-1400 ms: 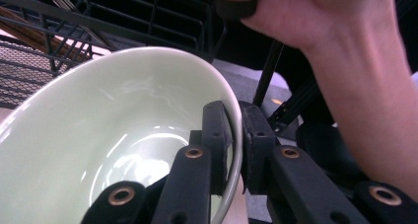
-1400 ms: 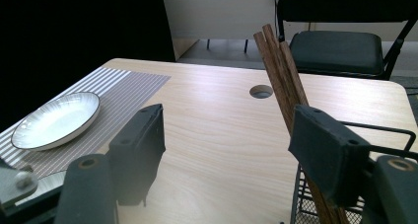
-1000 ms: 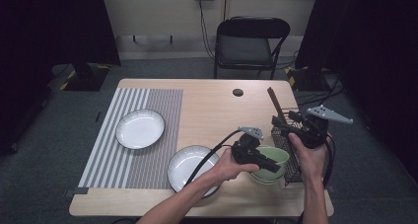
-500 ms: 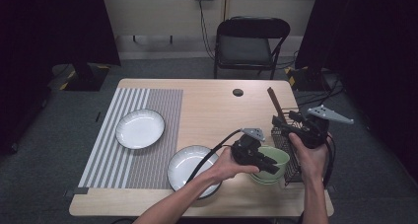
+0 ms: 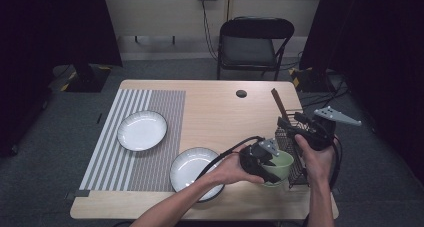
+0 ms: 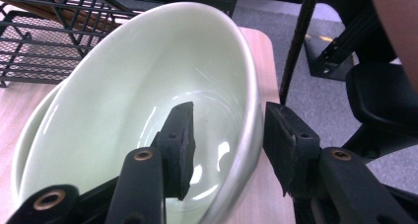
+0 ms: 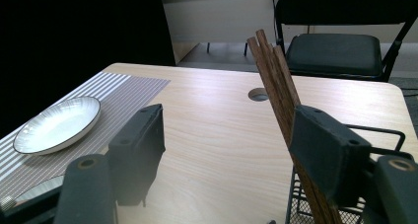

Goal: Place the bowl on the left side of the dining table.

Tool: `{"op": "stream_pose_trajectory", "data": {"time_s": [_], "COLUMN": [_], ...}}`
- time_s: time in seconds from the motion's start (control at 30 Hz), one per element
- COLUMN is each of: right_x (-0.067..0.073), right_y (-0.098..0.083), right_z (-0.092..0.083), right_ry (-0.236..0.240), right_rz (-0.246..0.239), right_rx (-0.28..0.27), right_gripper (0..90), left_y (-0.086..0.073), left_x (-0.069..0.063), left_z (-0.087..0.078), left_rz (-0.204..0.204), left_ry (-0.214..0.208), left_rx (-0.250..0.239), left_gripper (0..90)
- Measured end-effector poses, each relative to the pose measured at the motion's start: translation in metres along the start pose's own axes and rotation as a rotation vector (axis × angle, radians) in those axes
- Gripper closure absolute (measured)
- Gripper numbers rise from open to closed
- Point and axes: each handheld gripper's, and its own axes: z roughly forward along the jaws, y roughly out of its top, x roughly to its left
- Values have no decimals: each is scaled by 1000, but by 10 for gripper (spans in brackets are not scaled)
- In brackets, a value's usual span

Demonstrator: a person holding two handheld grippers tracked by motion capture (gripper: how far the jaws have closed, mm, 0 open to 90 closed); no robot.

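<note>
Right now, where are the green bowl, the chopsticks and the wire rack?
bowl [image 6: 123,86]: left gripper view, on its pale green inner wall.
chopsticks [image 7: 276,76]: right gripper view, on the upper part of the brown sticks.
rack [image 5: 296,159]: high view, on its black wire side right of the bowl.

Both forearms come in from the bottom edge in the high view. The left forearm slants up and to the right, its hand wrapped around the left gripper [image 5: 264,162]. Its 2 jaws have just been opening and now stand apart, pressing on nothing. The right forearm rises nearly straight, and the right gripper [image 5: 306,133] holds its 2 jaws wide, nothing between them.
</note>
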Motion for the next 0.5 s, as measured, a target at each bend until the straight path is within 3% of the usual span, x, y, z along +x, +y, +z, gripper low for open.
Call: {"op": "stream_pose_trajectory", "data": {"time_s": [0.1, 0.27, 0.43, 0.5], "right_x": [-1, -2, -2, -2], "right_y": [0, 0, 0, 0], "right_z": [-1, -1, -1, -1], "right_ry": [-1, -4, -4, -5], "right_rz": [0, 6, 7, 6], "right_rx": [-4, -8, -7, -9], "right_gripper": [284, 277, 275, 275], "left_y": [2, 5, 6, 6], "left_x": [-2, -4, -7, -8], "left_z": [3, 4, 10, 15], "left_rz": [41, 71, 101, 104], "left_ry": [17, 0, -44, -29], "left_rx": [47, 57, 93, 88], "left_gripper": [578, 623, 807, 837]}}
